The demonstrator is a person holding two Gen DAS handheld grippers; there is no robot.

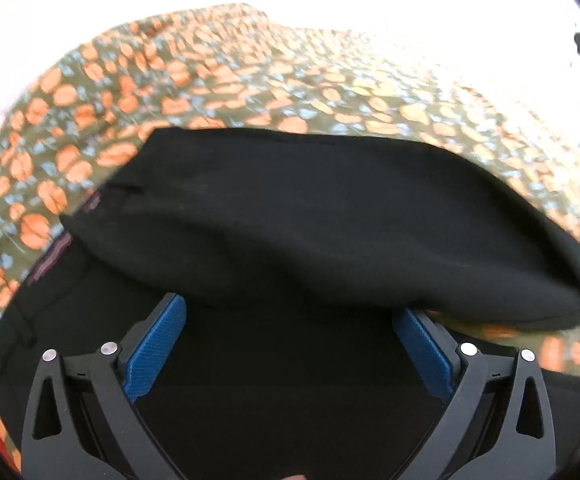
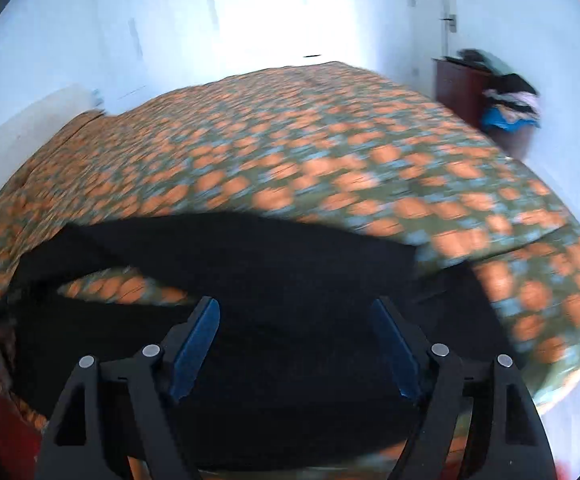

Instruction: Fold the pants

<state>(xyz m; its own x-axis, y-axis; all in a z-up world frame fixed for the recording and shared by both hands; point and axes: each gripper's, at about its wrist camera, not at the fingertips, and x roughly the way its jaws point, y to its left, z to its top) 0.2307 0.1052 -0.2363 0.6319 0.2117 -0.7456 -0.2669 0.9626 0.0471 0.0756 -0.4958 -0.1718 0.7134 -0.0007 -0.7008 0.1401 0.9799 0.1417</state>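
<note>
1. Left wrist view: the left gripper (image 1: 290,344) stands released, its blue pads (image 1: 156,346) wide apart with nothing pressed between them. The black pants (image 1: 322,216) lie on the bedspread (image 1: 226,80), which has orange flowers. A folded layer fills the picture from 9 o'clock to 3 o'clock, and more black cloth lies under the jaws at 6 o'clock.
2. Right wrist view: the right gripper (image 2: 296,344) is also released and grasps nothing. The pants (image 2: 250,264) stretch from 9 o'clock toward 3 o'clock, with a strip of bedspread (image 2: 330,152) showing at 8 o'clock. A dark cabinet (image 2: 462,84) with a heap of clothes (image 2: 512,104) stands at 2 o'clock.
3. Step, as I judge: one fold seems laid down and let go. The next move calls for taking a free edge and bringing it over evenly.
4. Writing: no brand or label can be read; the views are blurred.
</note>
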